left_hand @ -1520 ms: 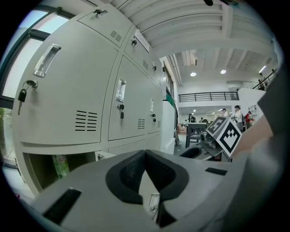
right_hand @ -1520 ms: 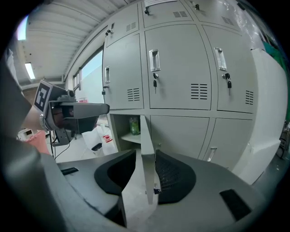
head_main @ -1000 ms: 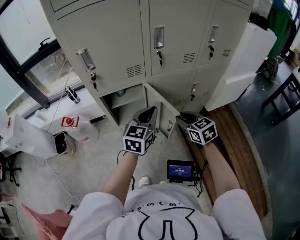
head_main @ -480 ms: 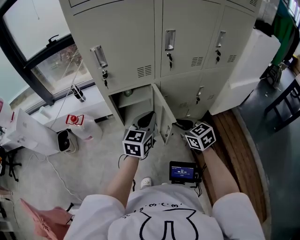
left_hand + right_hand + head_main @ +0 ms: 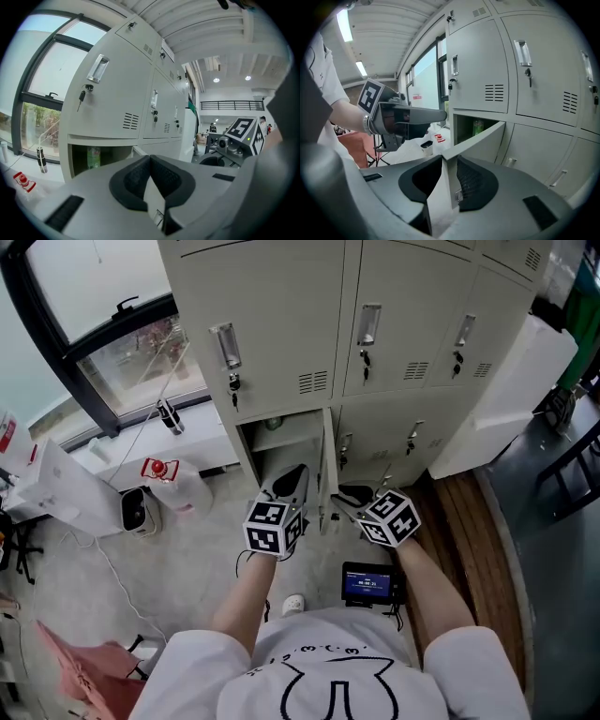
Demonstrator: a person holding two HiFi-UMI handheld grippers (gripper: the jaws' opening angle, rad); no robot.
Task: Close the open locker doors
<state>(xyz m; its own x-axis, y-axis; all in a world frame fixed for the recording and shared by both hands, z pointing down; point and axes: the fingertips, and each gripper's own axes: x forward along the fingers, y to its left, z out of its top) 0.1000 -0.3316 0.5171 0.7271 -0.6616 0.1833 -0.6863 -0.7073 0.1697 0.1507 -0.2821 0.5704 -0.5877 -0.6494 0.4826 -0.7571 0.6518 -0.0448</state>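
- Open pale-grey metal locker door: bottom row, swung out from its hinge straight toward you, edge-on between your grippers.
- Your right gripper: jaws partly open, gripping nothing, tips just beside the door's outer face. It is likely the pushing hand.
- Your left gripper: jaws closed, empty, on the inner side.

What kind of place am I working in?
Likely a locker area in a workshop or industrial hall: a bank of grey metal lockers, a large window, and a mezzanine railing beyond.

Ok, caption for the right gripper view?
Right claw, jaws apart, facing the edge of the open lower locker door.
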